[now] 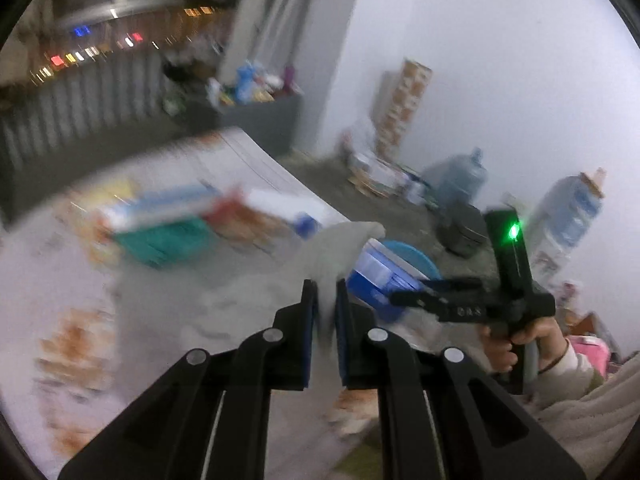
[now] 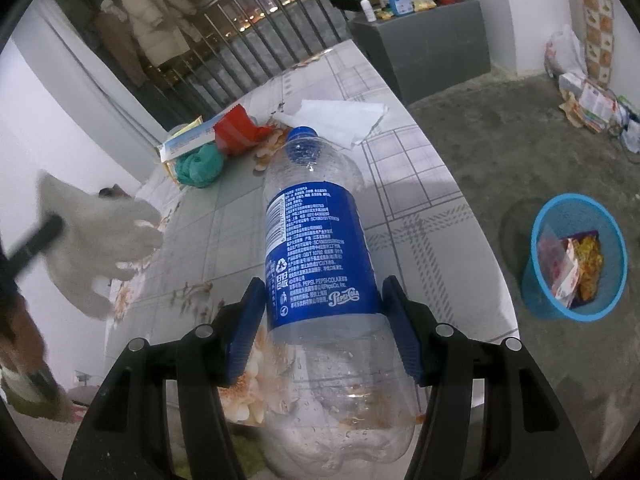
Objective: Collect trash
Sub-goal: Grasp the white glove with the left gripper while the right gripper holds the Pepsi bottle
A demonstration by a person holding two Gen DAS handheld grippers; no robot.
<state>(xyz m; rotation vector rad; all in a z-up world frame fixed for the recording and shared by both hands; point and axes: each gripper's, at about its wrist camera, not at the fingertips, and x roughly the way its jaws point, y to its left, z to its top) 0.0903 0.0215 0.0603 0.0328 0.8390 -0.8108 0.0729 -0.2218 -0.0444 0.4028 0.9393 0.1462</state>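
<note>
A clear Pepsi bottle [image 2: 316,248] with a blue label and blue cap lies lengthwise between the blue pads of my right gripper [image 2: 324,292], which is shut on it above the table's near edge. My left gripper [image 1: 325,284] is shut on a white glove [image 1: 344,244], lifted above the table. The same glove [image 2: 100,236] hangs blurred at the left of the right wrist view. On the floor to the right stands a blue mesh bin [image 2: 536,292] holding wrappers. A red wrapper [image 2: 236,128], a teal bag [image 2: 200,164], a white paper [image 2: 340,116] and a long box [image 2: 188,142] lie on the table.
The table [image 2: 400,200] has a checked, flowered cloth. A grey cabinet [image 2: 432,48] loaded with items stands behind it by a railing. Water jugs [image 1: 460,180] and stacked papers [image 2: 592,100] line the wall. A person's hand [image 1: 536,336] holds the right gripper's handle.
</note>
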